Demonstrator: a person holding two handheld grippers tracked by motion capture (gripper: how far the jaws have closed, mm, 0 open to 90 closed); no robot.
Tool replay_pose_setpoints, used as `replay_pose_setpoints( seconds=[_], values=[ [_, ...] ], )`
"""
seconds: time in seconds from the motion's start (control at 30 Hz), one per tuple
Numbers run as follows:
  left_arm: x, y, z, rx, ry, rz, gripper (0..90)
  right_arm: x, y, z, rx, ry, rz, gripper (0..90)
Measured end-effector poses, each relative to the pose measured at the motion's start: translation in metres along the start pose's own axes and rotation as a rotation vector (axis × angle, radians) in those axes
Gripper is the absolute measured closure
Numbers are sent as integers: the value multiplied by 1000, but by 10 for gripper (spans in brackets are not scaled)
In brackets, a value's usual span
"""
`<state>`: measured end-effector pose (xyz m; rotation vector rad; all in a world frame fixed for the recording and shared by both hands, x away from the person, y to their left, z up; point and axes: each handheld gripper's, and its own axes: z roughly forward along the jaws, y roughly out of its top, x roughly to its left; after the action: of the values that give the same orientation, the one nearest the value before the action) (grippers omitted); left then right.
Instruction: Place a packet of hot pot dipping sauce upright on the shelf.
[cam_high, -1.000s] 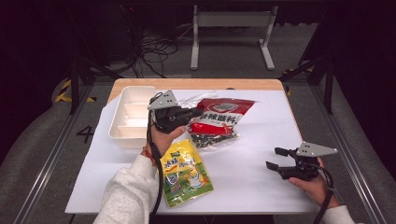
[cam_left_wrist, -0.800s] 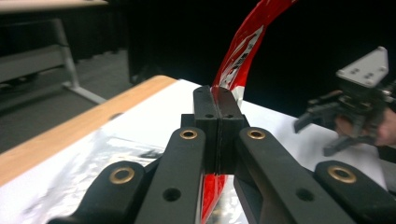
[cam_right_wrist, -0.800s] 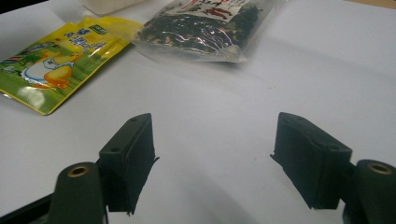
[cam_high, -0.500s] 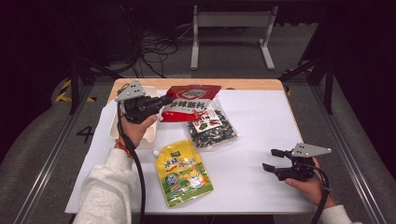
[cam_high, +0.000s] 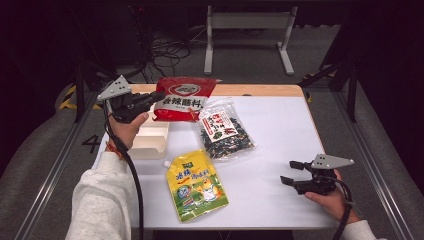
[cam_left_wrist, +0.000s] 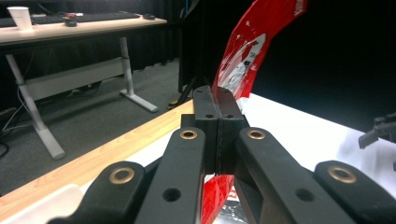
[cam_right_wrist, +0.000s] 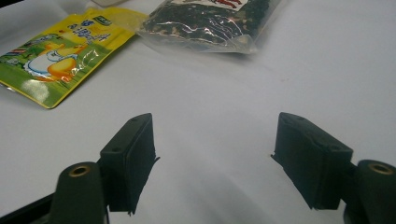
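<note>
The white tray (cam_high: 150, 142) by the table's left edge looks empty. The left gripper (cam_high: 150, 100), jaws pinching the red packet (cam_high: 182, 100), holds it aloft above the tray; yellow pouch (cam_high: 196, 184) and seaweed bag (cam_high: 225, 131) remain. The right gripper (cam_high: 291, 171) rests spread near the right edge.

Red packet (cam_high: 182, 100) lifted (over tray, seemingly).

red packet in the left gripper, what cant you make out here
- High view: the white tray interior, partly hidden by the left gripper and hand.
- High view: small print on the red packet, too small to read.
- Left gripper view: the packet's lower part, hidden behind the jaws, its top cut by the frame edge.
</note>
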<state>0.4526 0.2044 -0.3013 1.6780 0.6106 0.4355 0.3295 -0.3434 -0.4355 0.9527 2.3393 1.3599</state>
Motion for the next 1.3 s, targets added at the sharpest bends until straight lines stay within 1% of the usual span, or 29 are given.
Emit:
replay_pose_setpoints(
  seconds=[0.17, 0.2, 0.23, 0.3, 0.37, 0.43, 0.57, 0.7, 0.8, 0.9, 0.97, 1.03, 1.07, 1.17, 1.3],
  values=[
    [8, 0, 0, 3, 17, -4, 900, 1, -1, 0, 3, -6, 1, 283],
    [10, 0, 0, 8, 26, -7, 900, 1, -1, 0, 4, -12, -1, 282],
    [11, 0, 0, 10, 31, -12, 900, 2, 0, 0, 7, -26, -7, 279],
    [14, -1, 0, 18, 43, -10, 900, 4, 0, 0, 5, -41, -23, 277],
    [17, -2, 0, 16, 43, -17, 900, 7, 2, -1, 4, -53, -31, 277],
    [21, -3, 0, 18, 53, -23, 900, 9, 2, -1, 3, -55, -33, 277],
    [29, -3, -3, 18, 69, -26, 900, 14, 1, 0, 17, -63, -51, 277],
    [37, -4, -4, 16, 83, -34, 900, 19, 0, 0, 27, -66, -58, 277],
    [44, -4, -5, 13, 94, -47, 900, 21, -1, -1, 26, -71, -53, 277],
    [51, -6, -4, 17, 106, -45, 900, 22, -4, -3, 27, -82, -45, 276],
    [55, -8, -4, 19, 108, -52, 900, 23, -5, -4, 27, -89, -37, 276],
    [60, -11, -3, 24, 120, -58, 900, 23, -5, -6, 27, -91, -33, 276],
    [60, -11, -3, 24, 120, -58, 900, 23, -5, -6, 27, -91, -33, 276],
    [67, -15, -3, 26, 126, -68, 900, 25, -7, -8, 24, -99, -24, 277],
    [72, -17, -2, 34, 140, -63, 900, 26, -10, -10, 27, -101, -20, 277]
  ],
)
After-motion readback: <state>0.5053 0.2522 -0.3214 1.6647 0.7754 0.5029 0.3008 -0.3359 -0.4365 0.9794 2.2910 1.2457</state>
